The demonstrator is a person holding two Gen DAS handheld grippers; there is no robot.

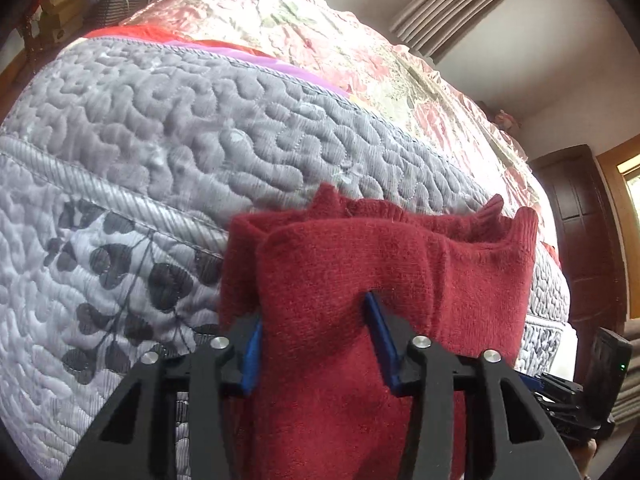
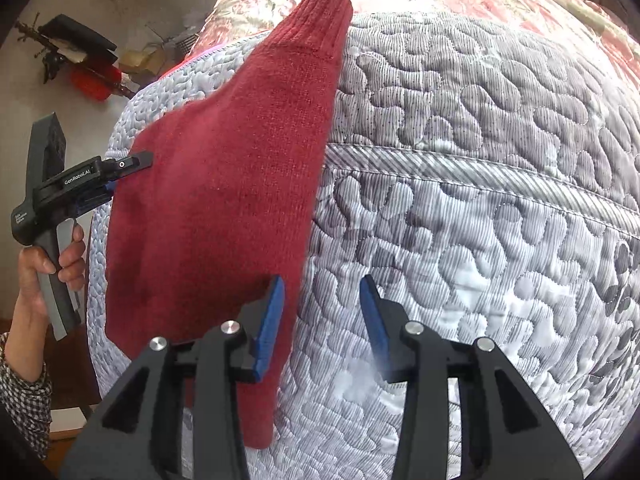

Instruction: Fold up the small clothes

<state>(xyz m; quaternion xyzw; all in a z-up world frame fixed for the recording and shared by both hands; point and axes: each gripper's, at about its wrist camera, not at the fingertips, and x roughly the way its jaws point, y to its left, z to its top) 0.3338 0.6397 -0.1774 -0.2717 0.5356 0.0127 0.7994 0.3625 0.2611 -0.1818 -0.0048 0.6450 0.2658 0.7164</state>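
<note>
On the bed, seen from the left wrist: the dark red knit garment (image 1: 360, 280) lies over a grey quilt (image 1: 160, 128) with a stitched squiggle pattern. The left gripper (image 1: 316, 316) has its two blue fingers (image 1: 378, 320) spread, with a thick bunch of the red knit passing between them. Whether the pads actually press the cloth cannot be told from here; the jaws stand wide, not closed down. Ahead of the fingers the knit is doubled, one layer lying over another, with ribbed edges (image 1: 500, 208) sticking up at the far side. Beyond the quilt lie a floral bedcover (image 1: 320, 40), a curtain (image 1: 448, 8) and a dark wooden door (image 1: 580, 240).

From the right wrist: the same red garment (image 2: 224, 184) runs as a long strip across the quilt (image 2: 480, 200), its ribbed cuff (image 2: 324, 12) at the far end. The left gripper (image 2: 132, 164) sits at the strip's left edge, held by a hand (image 2: 44, 264) in a checked sleeve (image 2: 24, 376). The right gripper (image 2: 322, 292) is open and holds nothing; its left finger (image 2: 272, 312) is over the garment's right edge, its right finger over bare quilt.

Judgement on progress: the piece looks already narrowed lengthwise into a strip, so a first fold seems done. It is still long and not yet a compact bundle. Probably left: bring one end over the other, then smooth and set it down. No finished pile of clothes is visible in either view.
</note>
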